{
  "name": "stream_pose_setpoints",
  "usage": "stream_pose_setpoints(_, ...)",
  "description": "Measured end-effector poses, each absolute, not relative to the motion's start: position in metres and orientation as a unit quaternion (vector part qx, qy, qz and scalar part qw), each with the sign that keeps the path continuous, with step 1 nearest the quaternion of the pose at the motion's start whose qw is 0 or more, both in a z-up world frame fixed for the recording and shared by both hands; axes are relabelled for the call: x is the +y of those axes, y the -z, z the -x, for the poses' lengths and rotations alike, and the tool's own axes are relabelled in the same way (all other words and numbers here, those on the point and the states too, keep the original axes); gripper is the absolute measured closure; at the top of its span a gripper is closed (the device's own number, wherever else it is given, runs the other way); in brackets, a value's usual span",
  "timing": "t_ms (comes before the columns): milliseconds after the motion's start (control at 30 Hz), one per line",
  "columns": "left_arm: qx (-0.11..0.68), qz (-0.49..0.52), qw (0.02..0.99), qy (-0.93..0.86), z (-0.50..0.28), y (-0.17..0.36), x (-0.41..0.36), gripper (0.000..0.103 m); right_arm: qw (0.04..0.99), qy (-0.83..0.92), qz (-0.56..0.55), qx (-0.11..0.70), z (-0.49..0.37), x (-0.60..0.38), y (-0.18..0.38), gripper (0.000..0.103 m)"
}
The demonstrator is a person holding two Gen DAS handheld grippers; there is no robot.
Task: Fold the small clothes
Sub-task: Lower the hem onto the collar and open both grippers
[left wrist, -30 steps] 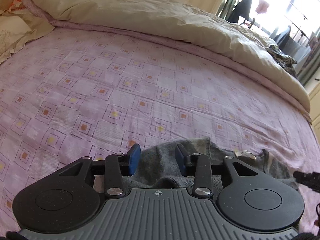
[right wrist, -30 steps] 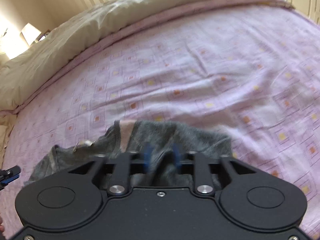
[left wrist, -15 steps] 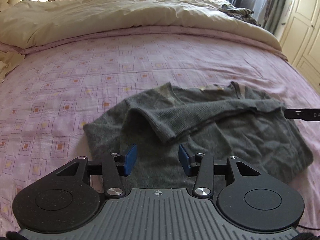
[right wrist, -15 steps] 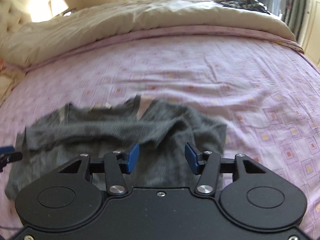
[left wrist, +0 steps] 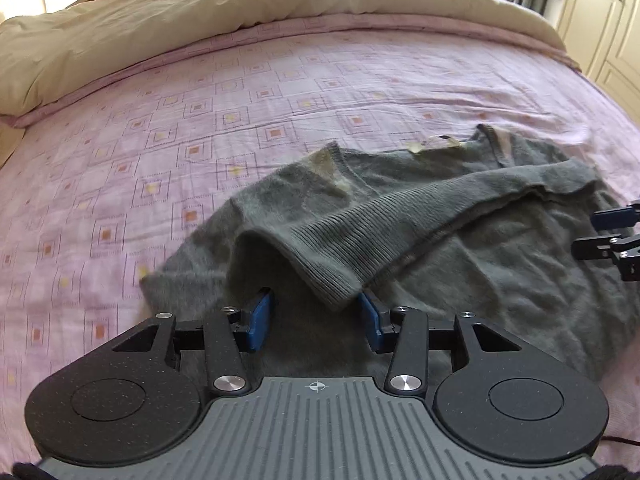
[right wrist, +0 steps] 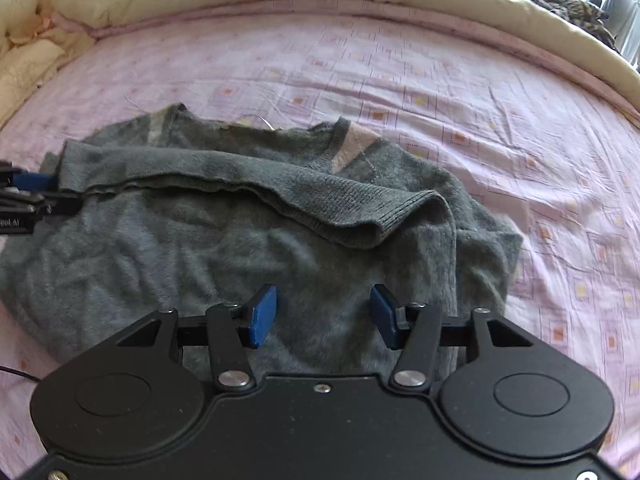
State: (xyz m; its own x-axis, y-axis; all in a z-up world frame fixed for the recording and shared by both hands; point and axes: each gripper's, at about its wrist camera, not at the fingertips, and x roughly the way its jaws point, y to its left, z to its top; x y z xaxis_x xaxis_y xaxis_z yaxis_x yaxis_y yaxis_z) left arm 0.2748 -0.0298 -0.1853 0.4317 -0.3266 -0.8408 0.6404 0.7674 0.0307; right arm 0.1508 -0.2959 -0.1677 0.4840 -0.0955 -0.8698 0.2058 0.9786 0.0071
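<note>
Both tools, left tool point(left wrist: 316, 322) and right tool point(right wrist: 324, 316), hover spread wide and empty over the near hem of a grey sweater point(right wrist: 192, 248). It lies on the pink patterned bed sheet point(right wrist: 440, 80), sleeve folded across, cream duvet point(left wrist: 200, 12) beyond.

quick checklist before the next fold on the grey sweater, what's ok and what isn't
1. Left gripper open and empty: ok, jaws apart, nothing between them.
2. Right gripper open and empty: ok, jaws apart over the knit.
3. Grey sweater lying wholly on the pink bedsheet: ok.
4. Sleeves folded in across the body: ok, a sleeve band lies across the chest.
5. Body smooth for folding: not ok, the sleeve cuff stands up in a loop and the right side is bunched.
6. Bottom hem reachable: cannot tell, it is hidden behind both gripper bodies.
</note>
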Motion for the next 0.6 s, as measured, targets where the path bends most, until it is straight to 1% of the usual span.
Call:
stream_pose_setpoints(200, 0.442, -0.182, 0.827, 0.295, -0.321, 0.194, -0.043, 0.056, 0.865, 0.097, -0.043, 0.491, -0.192, -0.324, 0.179, 0.041)
stream_pose_setpoints(333, 0.459, -0.157, 0.829, 0.276, -0.350, 0.198, -0.046, 0.051, 0.861, 0.117, -0.057, 0.492, -0.216, -0.342, 0.183, 0.040)
stream_pose_setpoints(467, 0.474, -0.129, 0.833, 0.253, -0.373, 0.200, -0.046, 0.050, 0.856, 0.138, -0.090, 0.491, -0.229, -0.356, 0.187, 0.040)
stream_pose_setpoints(600, 0.470, -0.112, 0.845, 0.230, -0.382, 0.191, -0.044, 0.050, 0.853, 0.144, -0.098, 0.493, -0.235, -0.361, 0.188, 0.039)
